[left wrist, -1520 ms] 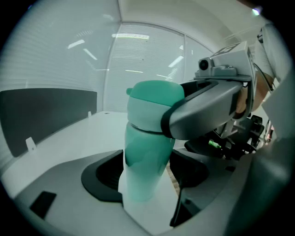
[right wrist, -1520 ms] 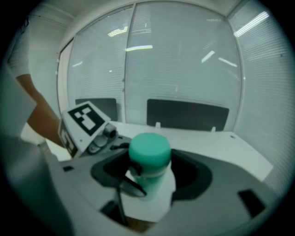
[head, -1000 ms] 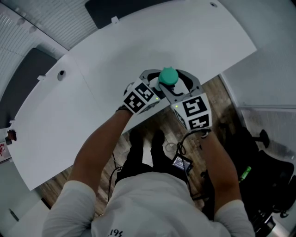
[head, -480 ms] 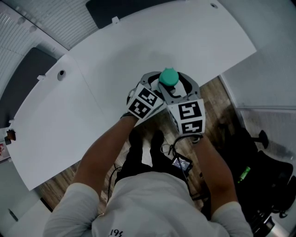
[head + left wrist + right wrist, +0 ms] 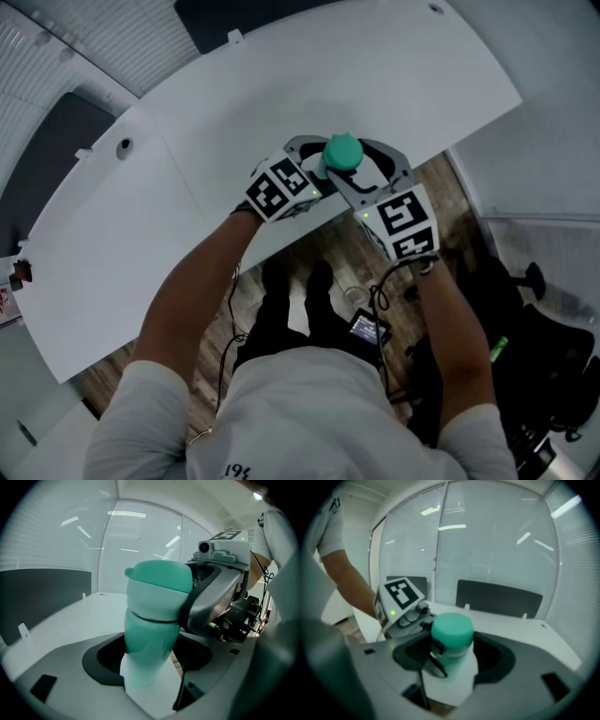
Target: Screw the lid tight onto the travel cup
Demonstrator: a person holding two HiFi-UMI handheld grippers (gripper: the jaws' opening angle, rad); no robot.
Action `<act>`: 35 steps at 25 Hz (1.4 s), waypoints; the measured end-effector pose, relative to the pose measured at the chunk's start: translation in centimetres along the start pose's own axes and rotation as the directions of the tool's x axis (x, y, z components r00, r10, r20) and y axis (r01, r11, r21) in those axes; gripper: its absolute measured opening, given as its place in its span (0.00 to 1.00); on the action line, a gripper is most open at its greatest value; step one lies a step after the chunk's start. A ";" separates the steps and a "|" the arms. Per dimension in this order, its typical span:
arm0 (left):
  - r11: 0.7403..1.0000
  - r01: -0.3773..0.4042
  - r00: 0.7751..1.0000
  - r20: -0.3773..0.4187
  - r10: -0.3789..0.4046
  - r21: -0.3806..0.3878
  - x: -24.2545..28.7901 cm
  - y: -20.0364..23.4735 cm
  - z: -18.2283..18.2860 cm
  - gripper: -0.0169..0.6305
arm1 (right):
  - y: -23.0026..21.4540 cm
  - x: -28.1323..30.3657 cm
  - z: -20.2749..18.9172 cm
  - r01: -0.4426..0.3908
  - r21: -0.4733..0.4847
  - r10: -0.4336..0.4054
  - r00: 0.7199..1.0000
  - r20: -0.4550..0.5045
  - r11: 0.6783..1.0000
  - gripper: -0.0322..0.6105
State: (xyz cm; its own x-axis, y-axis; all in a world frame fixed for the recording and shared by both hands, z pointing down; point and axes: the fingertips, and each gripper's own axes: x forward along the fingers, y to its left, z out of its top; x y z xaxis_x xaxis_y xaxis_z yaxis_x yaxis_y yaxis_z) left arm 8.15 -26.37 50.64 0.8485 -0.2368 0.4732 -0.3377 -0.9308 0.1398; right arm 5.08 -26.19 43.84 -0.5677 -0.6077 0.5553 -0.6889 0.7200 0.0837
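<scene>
Travel cup [image 5: 147, 653] is standing upright at the near edge of the white bench [image 5: 187, 187], and I cannot tell whether its base is touching the surface. The green lid [image 5: 451, 629] is sitting on top of the cup, so the interior is hidden and no contents are showing. Left tongs [image 5: 314, 161] are closing on the cup body below the lid, with the pale lower wall sitting between the two jaws. Right tongs [image 5: 364, 169] are gripping higher up, their jaws wrapping around the lid from the opposite side, one jaw pressing against the lid's flank. Both tongs are meeting at the cup, their marker cubes lying just beside each other toward the person.
</scene>
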 end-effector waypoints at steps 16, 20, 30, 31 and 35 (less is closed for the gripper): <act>0.967 -0.220 0.972 0.056 0.229 -0.127 -0.1 0.6 -0.1 0.54 | -0.4 -0.1 -0.2 0.240 0.128 -0.243 0.970 0.012 0.962 0.50; 0.986 -0.146 0.988 0.034 0.149 -0.085 -0.3 0.4 -0.3 0.54 | -0.4 -0.1 -0.1 0.199 0.097 -0.202 0.979 0.022 0.975 0.50; 1.000 0.000 0.999 -0.032 0.000 0.007 -0.5 -0.1 -0.5 0.54 | 0.4 0.0 -0.2 0.014 -0.018 -0.014 1.000 -0.005 1.000 0.50; 1.000 -0.010 1.000 -0.026 0.010 0.001 -0.5 0.0 -0.5 0.54 | 0.5 0.1 -0.2 0.029 -0.011 -0.029 1.000 -0.005 1.000 0.50; 0.997 -0.074 0.997 0.011 0.075 -0.031 -0.6 0.3 -0.5 0.54 | 0.2 0.3 -0.1 0.144 0.057 -0.145 0.989 0.021 0.988 0.50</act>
State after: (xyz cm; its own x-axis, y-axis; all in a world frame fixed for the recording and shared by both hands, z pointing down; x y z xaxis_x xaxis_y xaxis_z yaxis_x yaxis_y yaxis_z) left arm 7.34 -26.38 50.81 0.8252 -0.3087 0.4730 -0.4123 -0.9016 0.1310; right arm 4.84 -26.18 44.10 -0.4711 -0.7130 0.5193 -0.7882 0.6046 0.1151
